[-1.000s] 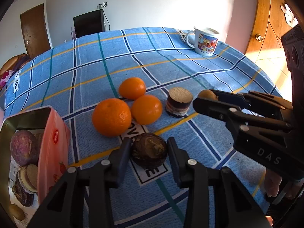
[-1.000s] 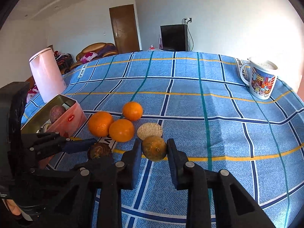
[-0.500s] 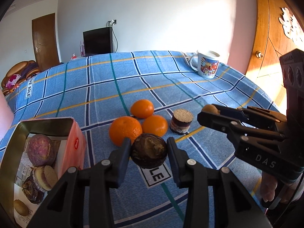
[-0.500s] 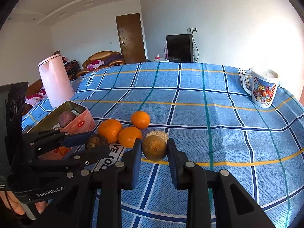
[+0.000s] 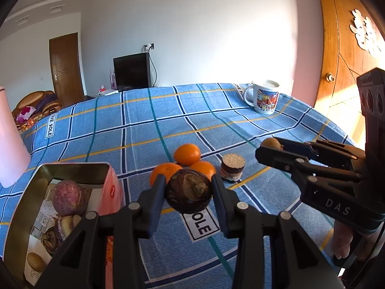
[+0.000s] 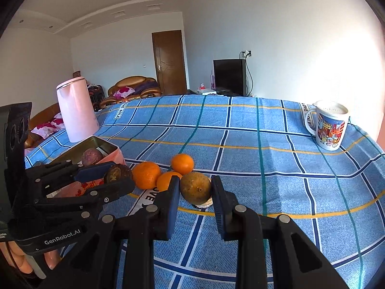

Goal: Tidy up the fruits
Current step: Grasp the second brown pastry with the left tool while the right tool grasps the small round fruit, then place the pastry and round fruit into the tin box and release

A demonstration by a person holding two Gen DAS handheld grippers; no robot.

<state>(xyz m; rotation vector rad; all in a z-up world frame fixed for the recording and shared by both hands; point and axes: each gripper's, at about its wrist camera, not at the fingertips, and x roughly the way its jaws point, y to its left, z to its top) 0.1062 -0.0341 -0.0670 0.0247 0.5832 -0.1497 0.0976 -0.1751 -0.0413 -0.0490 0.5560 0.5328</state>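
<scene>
My left gripper (image 5: 189, 192) is clenched on a dark fruit (image 5: 188, 191), lifted just right of the tin (image 5: 72, 168). My right gripper (image 6: 195, 189) grips a brown fruit (image 6: 195, 187), farther right. Next, I'd judge: carry both over the tin, release.

The widest free stretch of the surface (image 6: 276, 159) runs from the three oranges (image 6: 146, 174) back to its far edge, broken only by the printed mug (image 6: 330, 127) at the far right corner. To the left, the open tin (image 5: 72, 168) blocks low passage; its mouth is partly filled by a purple fruit (image 5: 68, 197) and other pieces, with some room above them. The pink kettle (image 6: 77, 110) stands tall just behind the tin, closing that corner. The oranges and a short cork-topped cylinder (image 5: 233, 170) cluster mid-surface, touching or nearly so, leaving no gap between them. The left gripper (image 5: 189, 192) and right gripper (image 6: 195, 187), each carrying a fruit, crowd the near edge side by side.
</scene>
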